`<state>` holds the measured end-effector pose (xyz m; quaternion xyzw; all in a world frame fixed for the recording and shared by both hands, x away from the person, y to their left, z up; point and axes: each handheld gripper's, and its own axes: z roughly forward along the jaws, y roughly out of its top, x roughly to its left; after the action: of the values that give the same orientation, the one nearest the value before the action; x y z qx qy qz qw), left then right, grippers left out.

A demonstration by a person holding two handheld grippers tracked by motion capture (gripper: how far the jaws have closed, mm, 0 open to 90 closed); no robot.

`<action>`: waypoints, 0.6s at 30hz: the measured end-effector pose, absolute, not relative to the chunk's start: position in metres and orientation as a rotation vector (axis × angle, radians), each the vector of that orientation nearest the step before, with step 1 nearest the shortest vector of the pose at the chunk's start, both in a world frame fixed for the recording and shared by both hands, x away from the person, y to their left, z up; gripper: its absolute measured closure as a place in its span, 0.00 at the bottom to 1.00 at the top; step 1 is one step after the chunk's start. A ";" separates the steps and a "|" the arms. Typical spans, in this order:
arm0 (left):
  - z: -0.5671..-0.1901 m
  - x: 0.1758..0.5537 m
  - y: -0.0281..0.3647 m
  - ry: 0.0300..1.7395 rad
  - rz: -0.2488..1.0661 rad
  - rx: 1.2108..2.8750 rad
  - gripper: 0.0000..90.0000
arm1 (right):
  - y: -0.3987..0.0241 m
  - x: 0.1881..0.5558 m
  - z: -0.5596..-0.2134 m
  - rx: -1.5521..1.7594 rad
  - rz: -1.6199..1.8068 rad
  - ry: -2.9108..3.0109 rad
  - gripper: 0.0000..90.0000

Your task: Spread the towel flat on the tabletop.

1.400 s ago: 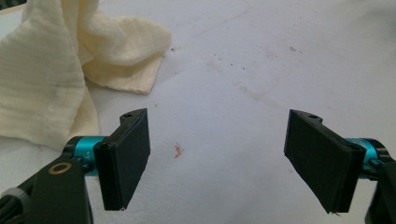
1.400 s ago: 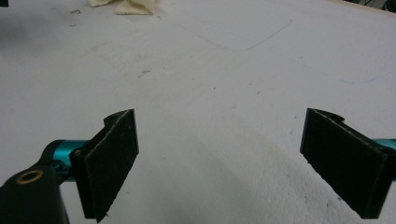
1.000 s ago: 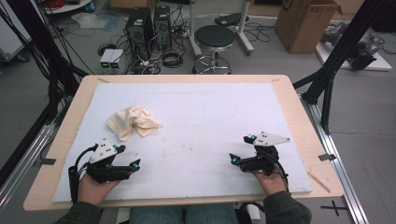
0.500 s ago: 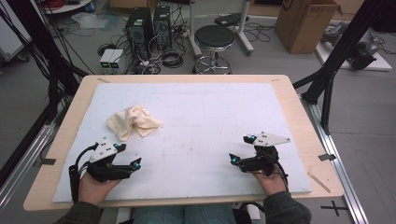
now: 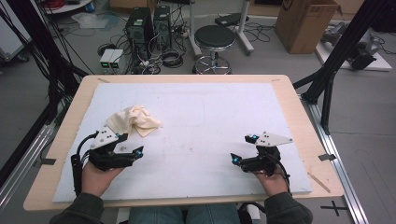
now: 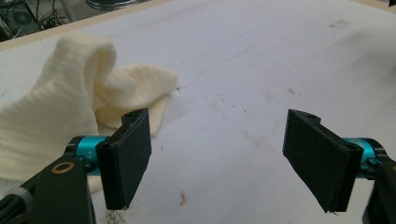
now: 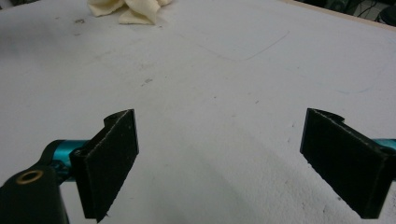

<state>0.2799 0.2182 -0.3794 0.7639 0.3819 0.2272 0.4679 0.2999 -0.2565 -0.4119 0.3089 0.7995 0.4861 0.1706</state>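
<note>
Cloth (image 5: 133, 120) lies crumpled on our bench (image 5: 196, 79), just ahead of the left gripper (image 5: 130, 150), whose jaws are spread; our right gripper (image 5: 243, 148), well apart, is spread too.

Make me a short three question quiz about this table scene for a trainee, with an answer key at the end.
1. True or false: the left gripper has its jaws shut on the crumpled cream-coloured cloth.
2. Which gripper is nearer the cloth? A) the left gripper B) the right gripper C) both equally
3. Fill the gap: the cloth lies on the ______ board that covers the wooden table.

Key
1. False. In the left gripper view the jaws stand wide apart, and the cloth lies beside and beyond one jaw.
2. A. In the right gripper view the cloth lies far off at the top edge.
3. White.
</note>
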 end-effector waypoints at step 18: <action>-0.358 0.357 0.223 1.142 0.667 1.801 0.38 | -0.252 0.303 -0.412 0.845 1.406 2.286 0.12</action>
<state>0.3567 0.2225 -0.3577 0.7245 0.4594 0.2683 0.4382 0.3035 -0.2525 -0.4119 0.2963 0.8016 0.4930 0.1630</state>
